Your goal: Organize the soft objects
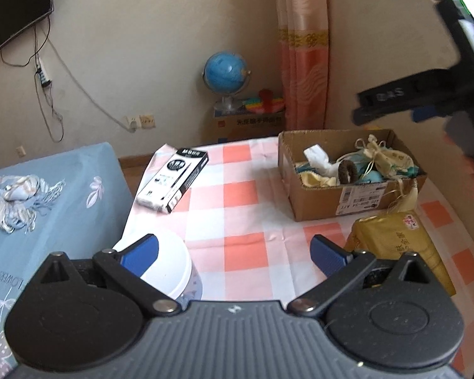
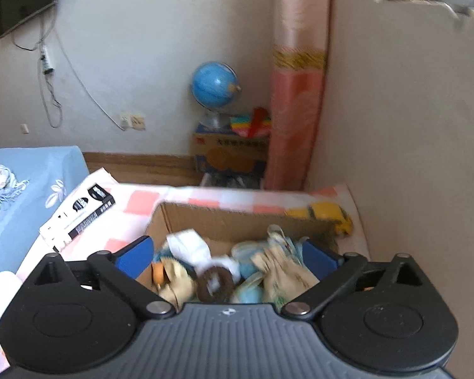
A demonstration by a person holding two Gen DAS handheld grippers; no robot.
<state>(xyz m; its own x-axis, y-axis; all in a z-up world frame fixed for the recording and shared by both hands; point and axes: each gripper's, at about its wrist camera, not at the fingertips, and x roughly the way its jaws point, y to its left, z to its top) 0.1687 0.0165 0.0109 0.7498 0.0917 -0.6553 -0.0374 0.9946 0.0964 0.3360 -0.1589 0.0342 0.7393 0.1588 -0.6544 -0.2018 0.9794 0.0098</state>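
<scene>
Above the box [image 2: 237, 224], the right gripper [image 2: 227, 257] has its fingers spread wide and empty over the soft things [image 2: 278, 268] piled inside; the left gripper [image 1: 233, 252], equally wide and empty, hangs over the table [image 1: 243, 221] in front of the box. Most soft things seem already boxed. Left of the box, a scarf [image 1: 15, 195] on the bed looks still unsorted.

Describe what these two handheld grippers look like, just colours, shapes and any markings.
Both match: the left gripper and right gripper have a grey ribbed body bearing a small white logo, two round black housings, black linkage arms with silver pivot pins, and blue ribbed pads on the jaws. Seen side-on from the left wrist view, the right gripper's black frame carries blurred pale lettering.
</scene>
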